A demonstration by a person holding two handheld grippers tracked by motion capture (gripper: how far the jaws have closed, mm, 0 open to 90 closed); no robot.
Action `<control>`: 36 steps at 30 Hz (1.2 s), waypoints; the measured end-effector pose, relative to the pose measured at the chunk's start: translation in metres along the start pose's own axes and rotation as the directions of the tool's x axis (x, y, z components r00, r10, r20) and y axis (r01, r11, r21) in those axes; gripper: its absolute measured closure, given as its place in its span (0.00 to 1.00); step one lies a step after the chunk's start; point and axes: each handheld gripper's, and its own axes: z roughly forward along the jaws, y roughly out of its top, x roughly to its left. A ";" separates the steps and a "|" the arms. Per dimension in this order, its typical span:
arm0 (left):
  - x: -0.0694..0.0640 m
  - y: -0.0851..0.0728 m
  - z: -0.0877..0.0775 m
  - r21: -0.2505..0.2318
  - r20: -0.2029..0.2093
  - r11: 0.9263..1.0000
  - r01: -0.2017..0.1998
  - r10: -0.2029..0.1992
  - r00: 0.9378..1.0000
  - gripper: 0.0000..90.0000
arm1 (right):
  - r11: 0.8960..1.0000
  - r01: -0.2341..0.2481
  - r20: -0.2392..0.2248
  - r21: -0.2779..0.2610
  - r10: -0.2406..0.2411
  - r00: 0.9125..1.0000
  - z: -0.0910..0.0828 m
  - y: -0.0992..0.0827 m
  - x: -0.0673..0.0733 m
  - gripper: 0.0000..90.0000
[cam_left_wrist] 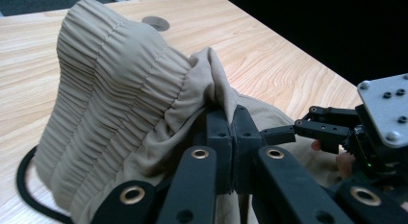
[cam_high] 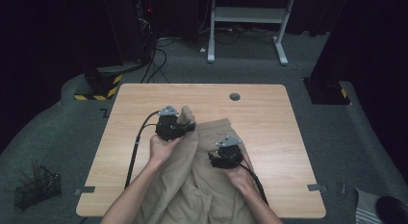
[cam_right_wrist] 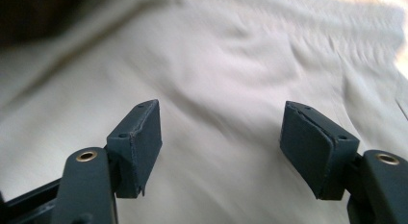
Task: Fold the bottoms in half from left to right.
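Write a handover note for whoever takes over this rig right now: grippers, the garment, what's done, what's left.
Left gripper: shut on the beige fabric garment, pinching a fold beside its gathered elastic waistband and holding that end raised off the light wooden table.
Right gripper: open, jaws wide apart over flat cloth, gripping nothing.
Garment: rumpled, trailing off the table's near edge.
Done: one grip taken.
Left: probably a second grip, then spreading or folding.

Both forearms are bare, no sleeves. The left gripper (cam_high: 169, 124) and the right gripper (cam_high: 226, 154) are black, each topped by a grey 3-cornered plate with dark screws. Black cables trail behind. Linkage arms carry brass-ringed pivots; the fingers (cam_right_wrist: 137, 147) are dark blocks.
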 end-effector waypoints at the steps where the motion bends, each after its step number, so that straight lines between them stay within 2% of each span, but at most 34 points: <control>1: 0.000 0.000 0.002 0.003 0.003 1.000 -0.002 0.002 1.000 0.99 | 1.000 -0.007 0.005 0.008 0.007 1.000 0.000 -0.004 -0.003 0.34; 3: -0.002 0.000 0.008 0.009 0.010 1.000 -0.001 0.001 1.000 0.99 | 1.000 -0.012 0.005 0.023 0.012 1.000 0.002 -0.010 -0.006 0.34; 4: -0.002 0.000 0.011 0.013 0.014 1.000 -0.002 0.002 1.000 0.99 | 1.000 -0.020 0.000 0.015 0.020 1.000 0.002 -0.012 -0.007 0.34; 10: -0.008 0.002 0.027 0.034 0.029 0.999 -0.010 0.009 1.000 0.99 | 0.999 -0.034 -0.012 0.012 0.034 0.999 0.005 -0.010 -0.006 0.36; 16: -0.012 0.004 0.046 0.063 0.033 0.998 -0.024 0.022 0.999 0.99 | 0.999 -0.030 -0.017 0.013 0.030 0.999 0.010 -0.005 0.002 0.38; 20: -0.013 0.004 0.059 0.075 0.040 0.997 -0.016 0.013 0.999 0.99 | 1.000 -0.019 -0.027 0.011 0.019 0.999 0.013 -0.001 0.009 0.38; 26: -0.016 0.003 0.073 0.100 0.045 0.994 -0.031 0.026 0.999 0.99 | 1.000 -0.004 -0.039 0.023 0.005 0.999 0.010 -0.002 0.011 0.36; 29: -0.015 0.001 0.076 0.115 0.043 0.993 -0.026 0.021 0.999 0.99 | 1.000 -0.002 -0.004 0.002 0.002 1.000 -0.003 -0.006 0.006 0.37; 31: -0.015 0.001 0.077 0.111 0.044 0.993 -0.031 0.026 0.999 0.99 | 1.000 -0.023 0.012 -0.003 0.023 1.000 -0.011 -0.010 -0.004 0.37; 34: -0.016 0.001 0.078 0.112 0.045 0.993 -0.032 0.027 0.999 0.99 | 0.998 -0.048 0.030 0.028 0.047 0.998 -0.010 -0.017 -0.015 0.38; 36: -0.016 0.001 0.080 0.116 0.047 0.993 -0.034 0.029 0.998 0.99 | 0.998 -0.064 0.017 0.014 0.064 0.998 -0.007 -0.022 -0.017 0.38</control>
